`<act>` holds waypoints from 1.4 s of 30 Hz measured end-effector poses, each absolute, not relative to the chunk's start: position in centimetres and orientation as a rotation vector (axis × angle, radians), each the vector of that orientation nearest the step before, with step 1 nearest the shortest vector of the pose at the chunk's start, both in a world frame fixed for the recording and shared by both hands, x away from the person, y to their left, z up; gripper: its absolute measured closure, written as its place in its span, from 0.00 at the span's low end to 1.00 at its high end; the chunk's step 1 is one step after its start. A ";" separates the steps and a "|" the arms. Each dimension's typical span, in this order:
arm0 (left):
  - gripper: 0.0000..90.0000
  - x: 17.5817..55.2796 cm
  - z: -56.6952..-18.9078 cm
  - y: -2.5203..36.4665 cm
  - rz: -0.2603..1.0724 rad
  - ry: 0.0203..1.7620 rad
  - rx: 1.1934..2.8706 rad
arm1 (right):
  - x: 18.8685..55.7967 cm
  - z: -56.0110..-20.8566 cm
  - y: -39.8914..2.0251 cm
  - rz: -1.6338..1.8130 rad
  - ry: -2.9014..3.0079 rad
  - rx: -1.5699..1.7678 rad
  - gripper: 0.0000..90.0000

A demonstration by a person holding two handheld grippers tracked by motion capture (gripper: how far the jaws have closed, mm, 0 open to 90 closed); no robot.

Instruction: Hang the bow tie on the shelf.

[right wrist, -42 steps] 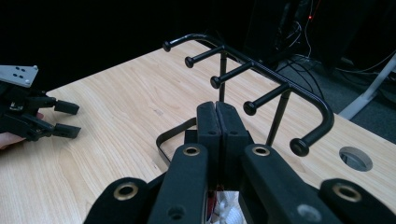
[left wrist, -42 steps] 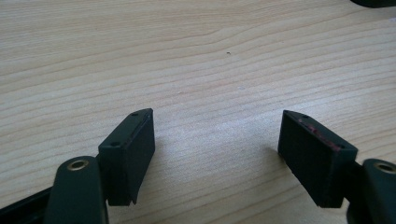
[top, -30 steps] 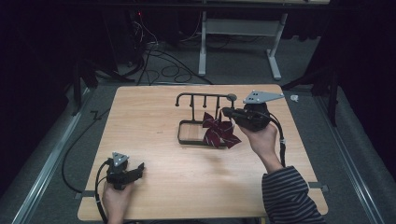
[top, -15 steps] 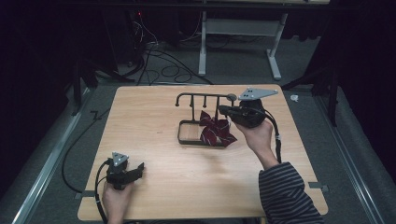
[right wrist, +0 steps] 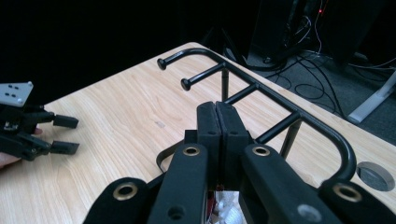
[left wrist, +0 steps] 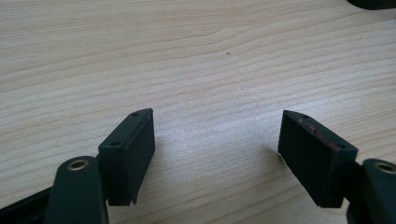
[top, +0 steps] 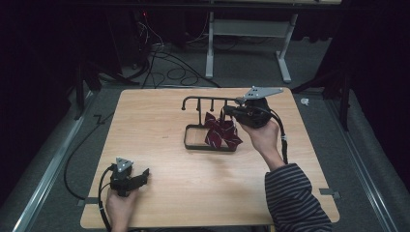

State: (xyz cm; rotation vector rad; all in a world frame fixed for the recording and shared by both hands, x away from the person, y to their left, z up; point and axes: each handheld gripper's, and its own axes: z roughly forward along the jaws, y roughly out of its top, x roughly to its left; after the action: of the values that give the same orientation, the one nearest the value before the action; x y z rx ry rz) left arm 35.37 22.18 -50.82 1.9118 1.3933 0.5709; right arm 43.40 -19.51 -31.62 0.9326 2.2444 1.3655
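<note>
A dark red striped bow tie (top: 222,134) hangs over the base of a black wire rack (top: 193,144), just below its hook bar. My right gripper (top: 227,111) is beside that bar and is shut on the top of the bow tie. In the right gripper view its jaws (right wrist: 217,108) are pressed together in front of the rack's hooks (right wrist: 261,88), with a bit of red fabric (right wrist: 211,205) under them. My left gripper (top: 143,176) rests at the table's near left. It is open, and only bare wood lies between its pads (left wrist: 217,140).
The wooden table (top: 154,121) has its edges all round, with dark floor, cables (top: 159,58) and a desk frame (top: 251,43) beyond the far edge. A round hole (right wrist: 373,176) is in the tabletop near the rack. The left gripper (right wrist: 70,134) lies far off in the right gripper view.
The right gripper has shifted slightly left and toward the rack's hook bar, carrying the bow tie along. The left gripper has stayed put.
</note>
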 end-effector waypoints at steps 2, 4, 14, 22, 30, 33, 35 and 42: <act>0.31 35.4 -50.8 22.2 0.571 1.394 1.911 | 43.6 -31.6 -19.5 1.369 2.244 0.943 1.00; 0.31 35.4 -50.8 22.2 0.572 1.393 1.912 | 43.8 -31.6 -19.5 1.366 2.244 0.948 1.00; 0.31 35.4 -50.8 22.2 0.568 1.393 1.914 | 44.8 -31.6 -19.5 1.348 2.241 0.978 1.00; 0.31 35.4 -50.8 22.2 0.573 1.394 1.914 | 45.6 -31.7 -19.4 1.332 2.235 1.008 1.00; 0.31 35.4 -50.8 22.2 0.573 1.394 1.914 | 46.6 -32.3 -19.5 1.309 2.230 1.049 1.00; 0.31 35.4 -50.8 22.2 0.573 1.394 1.913 | 47.0 -32.5 -19.7 1.299 2.223 1.075 1.00; 0.31 35.4 -50.8 22.1 0.575 1.394 1.915 | 47.1 -32.7 -19.7 1.289 2.220 1.085 1.00; 0.31 35.4 -50.8 22.1 0.577 1.394 1.917 | 47.6 -33.0 -20.0 1.292 2.202 1.119 1.00</act>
State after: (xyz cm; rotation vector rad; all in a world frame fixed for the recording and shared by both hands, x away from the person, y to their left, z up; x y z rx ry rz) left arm 35.36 22.12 -50.81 1.9168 1.3938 0.5766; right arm 47.59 -19.95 -32.96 1.1190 2.2024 1.2923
